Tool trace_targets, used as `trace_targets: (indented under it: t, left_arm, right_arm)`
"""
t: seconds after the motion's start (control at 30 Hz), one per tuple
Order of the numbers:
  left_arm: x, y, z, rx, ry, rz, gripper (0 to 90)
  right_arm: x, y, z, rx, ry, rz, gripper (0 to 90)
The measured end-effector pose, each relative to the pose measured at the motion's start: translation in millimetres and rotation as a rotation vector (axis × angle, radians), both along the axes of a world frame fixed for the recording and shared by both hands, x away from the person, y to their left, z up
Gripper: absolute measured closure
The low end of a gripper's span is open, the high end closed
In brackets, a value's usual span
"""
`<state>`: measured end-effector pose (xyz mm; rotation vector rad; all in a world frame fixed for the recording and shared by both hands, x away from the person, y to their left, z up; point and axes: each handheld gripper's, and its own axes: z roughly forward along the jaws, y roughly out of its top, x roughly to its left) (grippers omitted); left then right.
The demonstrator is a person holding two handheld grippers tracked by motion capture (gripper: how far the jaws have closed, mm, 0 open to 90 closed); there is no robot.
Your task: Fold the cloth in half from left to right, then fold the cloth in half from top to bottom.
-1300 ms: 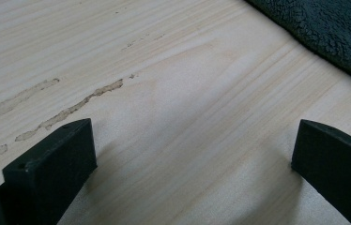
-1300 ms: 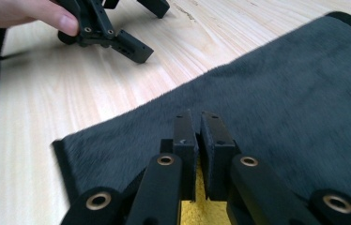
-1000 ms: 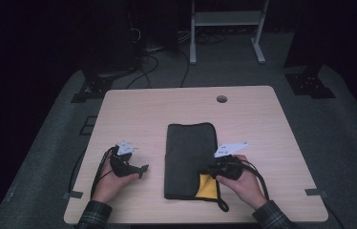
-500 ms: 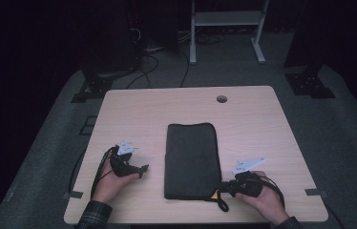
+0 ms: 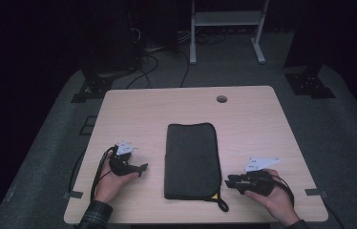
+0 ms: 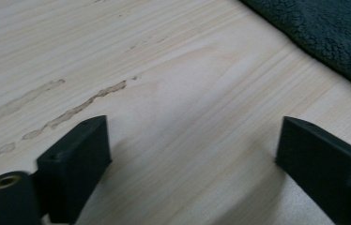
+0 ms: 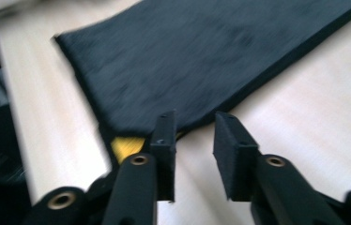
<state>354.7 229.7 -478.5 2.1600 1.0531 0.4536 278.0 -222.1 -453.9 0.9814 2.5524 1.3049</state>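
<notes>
A light wooden table (image 5: 262,129) is standing on a grey floor, its pale grain running bare across most of the top. A round cable hole (image 5: 222,98) is sitting near the far edge. A dark, fuzzy fabric pouch (image 5: 190,160) is lying flat in the middle, lengthwise, with a yellow tag (image 5: 213,196) showing at its near right corner and a small black loop (image 5: 223,205) trailing beside it.

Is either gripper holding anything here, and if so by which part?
Nothing is held. The right gripper, jaws just opening, sits off the black pouch; the left gripper is open over bare table.
</notes>
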Motion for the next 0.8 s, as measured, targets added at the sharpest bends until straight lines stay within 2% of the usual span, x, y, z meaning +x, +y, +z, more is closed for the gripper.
trace_targets:
  t: [0.1,0.2,0.27,0.33,0.4,0.57,0.63,0.8]
  left_arm:
    - [0.4,-1.2,1.8,0.005,-0.001,-0.005,15.0]
    - [1.8,-2.6,4.4,-0.015,-0.007,-0.004,20.3]
    - [3.8,-4.6,7.4,-0.017,-0.007,-0.012,22.9]
    - [7.0,-8.5,10.3,-0.057,-0.005,-0.024,25.4]
    - [12.2,-13.2,12.9,-0.07,0.007,-0.041,26.2]
    - [26.1,-24.8,16.7,-0.102,0.016,-0.072,30.7]
    - [33.0,-29.3,18.6,-0.102,-0.001,-0.088,33.4]
    - [52.3,-42.8,24.4,-0.115,-0.007,-0.108,35.4]
  right_arm:
    - [12.2,1.5,1.3,0.008,-0.037,-0.027,60.5]
    - [23.9,3.5,2.9,0.01,-0.06,-0.049,54.7]
    - [32.6,4.5,3.5,0.006,-0.071,-0.058,54.2]
    - [42.1,5.4,4.2,0.011,-0.072,-0.075,52.2]
    - [54.0,7.7,5.0,0.004,-0.074,-0.08,48.9]
    - [78.3,13.6,7.6,-0.008,-0.084,-0.099,47.4]
    - [87.8,16.6,8.5,-0.015,-0.09,-0.107,47.3]
    - [111.7,23.4,9.3,-0.029,-0.099,-0.116,46.9]
